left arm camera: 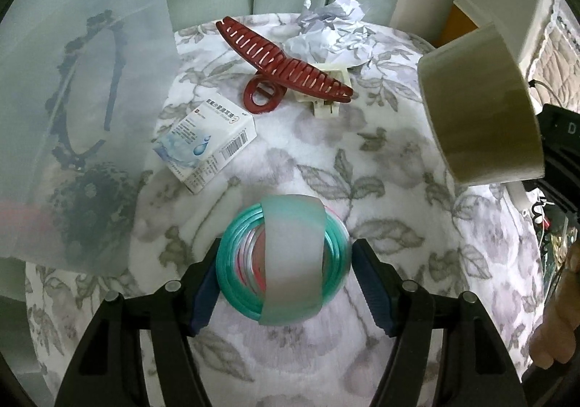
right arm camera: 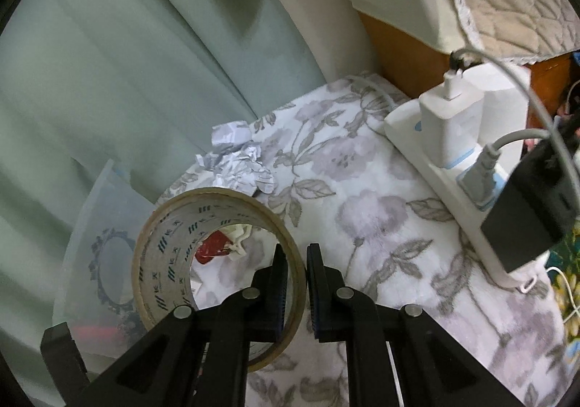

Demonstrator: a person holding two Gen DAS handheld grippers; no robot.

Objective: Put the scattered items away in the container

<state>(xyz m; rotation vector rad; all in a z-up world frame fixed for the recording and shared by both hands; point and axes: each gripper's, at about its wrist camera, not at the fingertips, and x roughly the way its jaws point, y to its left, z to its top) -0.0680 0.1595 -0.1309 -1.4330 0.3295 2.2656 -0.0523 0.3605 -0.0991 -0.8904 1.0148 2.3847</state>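
container (left arm camera: 72, 87) holds dark accessories; left gripper (left arm camera: 282, 272) grasps bangles (left arm camera: 232, 262), right gripper (right arm camera: 294, 283) clamps tape roll (right arm camera: 159, 251). hair clip (left arm camera: 282, 62), box (left arm camera: 206, 142), paper (left arm camera: 333, 26) remain out.

Little legible text. Small white-and-blue carton (left arm camera: 206, 143) at about 10 o'clock from the left wrist view's centre — barcode (left arm camera: 235, 145) on its right-hand face, rows of small print on top and side, all too blurred to read, plus a blue droplet graphic. Tape roll (right arm camera: 217, 276) at 7 o'clock in the right wrist view — inner cardboard core carries a repeating teal logo (right arm camera: 167, 243) of slanted bars with two Chinese characters beside each, too small to read with certainty. Black housing (left arm camera: 567, 131) at 3 o'clock in the left wrist view shows a pale letter "D", the rest cut off by the frame edge.
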